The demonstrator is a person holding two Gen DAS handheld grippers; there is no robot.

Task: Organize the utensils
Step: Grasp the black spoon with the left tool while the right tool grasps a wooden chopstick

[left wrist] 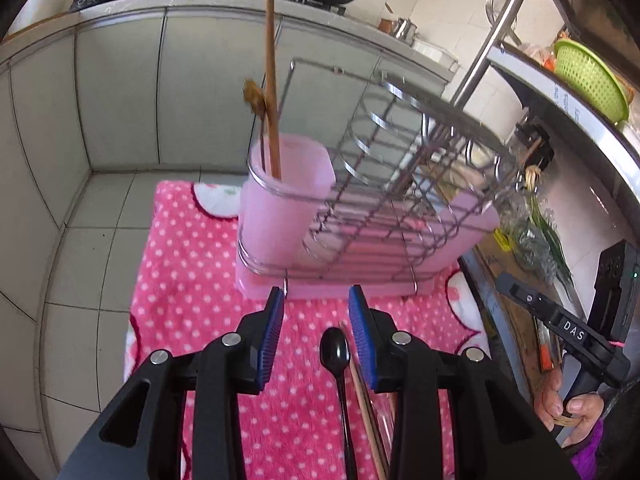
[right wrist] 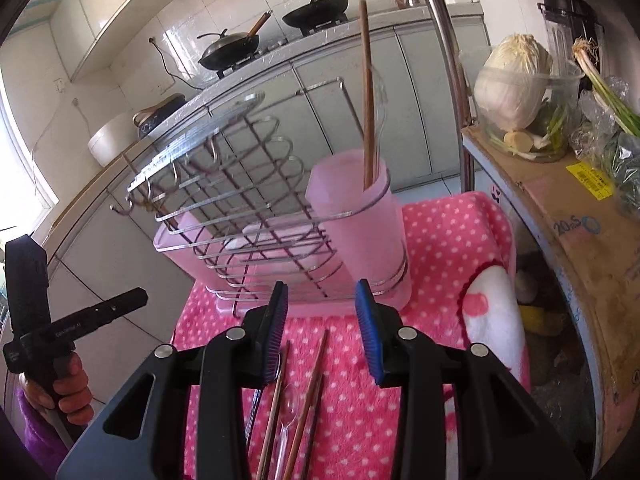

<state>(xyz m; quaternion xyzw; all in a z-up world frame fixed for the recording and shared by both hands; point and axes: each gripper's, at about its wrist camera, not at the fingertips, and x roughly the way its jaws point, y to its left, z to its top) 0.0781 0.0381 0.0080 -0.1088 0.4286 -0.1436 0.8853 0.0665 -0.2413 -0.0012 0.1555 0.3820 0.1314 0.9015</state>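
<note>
A wire dish rack (left wrist: pixel 400 184) on a pink tray is seen standing on the bench, which is covered by a pink dotted cloth (left wrist: pixel 192 280). At one end of the rack a pink cup (left wrist: pixel 280 200) is fitted; a pair of brown chopsticks (left wrist: pixel 272 92) and a spoon with a brownish bowl (left wrist: pixel 254 96) are held upright in it. The rest of the rack appears unloaded, apart from something pale low in the tray that cannot be identified.

The loose utensils are found lying flat on the cloth, near the rack's front edge: a black spoon (left wrist: pixel 336 354), chopsticks (right wrist: pixel 312 392) and a clear plastic spoon (right wrist: pixel 290 404).

All are judged light, stiff and slim. The smooth plastic spoons are likely slippery, and the chopsticks liable to roll or pivot. A hold at mid-handle, across the narrow width, is advised.

The left gripper (left wrist: pixel 316 308) is seen with fingers parted and empty, above the black spoon. The right gripper (right wrist: pixel 322 304) is likewise released, above the chopsticks, nothing held.
</note>
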